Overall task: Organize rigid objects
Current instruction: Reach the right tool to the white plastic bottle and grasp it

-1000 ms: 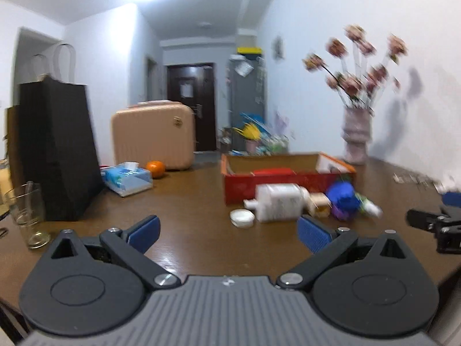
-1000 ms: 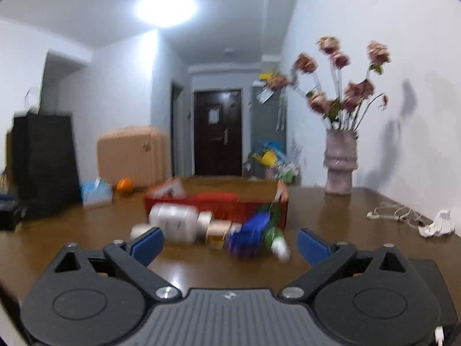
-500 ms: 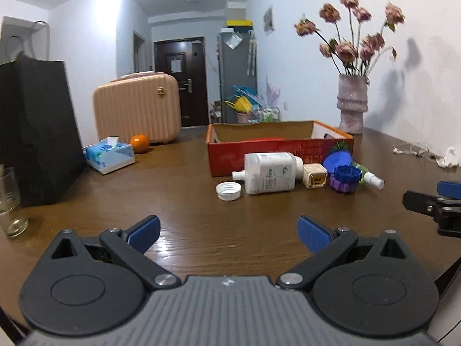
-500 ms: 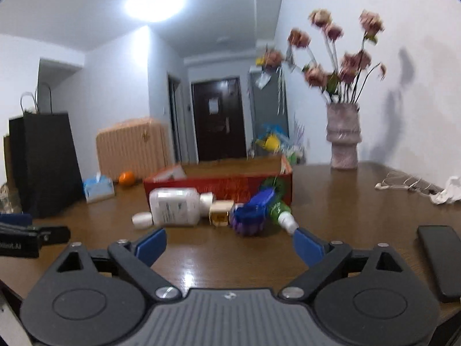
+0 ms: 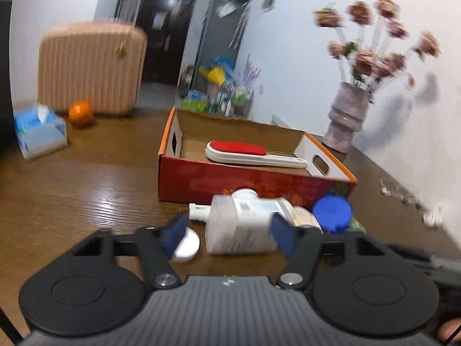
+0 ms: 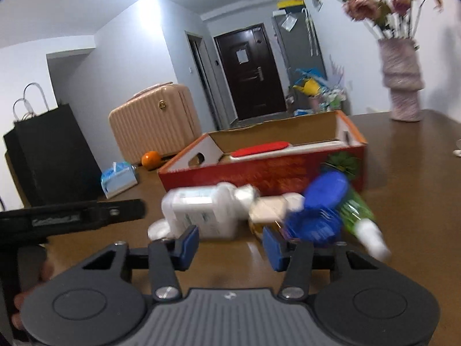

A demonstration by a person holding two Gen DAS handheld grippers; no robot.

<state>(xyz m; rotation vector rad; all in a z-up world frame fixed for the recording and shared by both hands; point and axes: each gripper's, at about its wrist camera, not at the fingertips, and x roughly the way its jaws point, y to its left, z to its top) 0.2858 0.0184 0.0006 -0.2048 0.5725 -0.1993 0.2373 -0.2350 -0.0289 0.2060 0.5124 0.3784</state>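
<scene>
A white pump bottle (image 5: 242, 225) lies on its side in front of the red cardboard box (image 5: 245, 181). My left gripper (image 5: 227, 238) has its jaws closing around the bottle; the pads are not pressing on it. A white cap (image 5: 187, 245) sits by the left pad. A red-and-white lint brush (image 5: 239, 150) lies inside the box. My right gripper (image 6: 230, 246) is also closing, with nothing between its pads, just short of the bottle (image 6: 201, 213), a small beige jar (image 6: 273, 210), a blue lidded tub (image 6: 317, 216) and a green spray bottle (image 6: 360, 222).
On the brown table (image 5: 72, 190) stand a pink suitcase (image 5: 89, 66), an orange (image 5: 80, 111), a blue tissue box (image 5: 37, 132) and a vase of flowers (image 5: 348, 118). A black paper bag (image 6: 52, 155) stands far left. The left gripper's body (image 6: 72, 216) reaches in beside the bottle.
Both grippers moved forward to the cluster of items by the box and tilted down. Their jaws narrowed from wide open. The bottle now lies between the left pads.
</scene>
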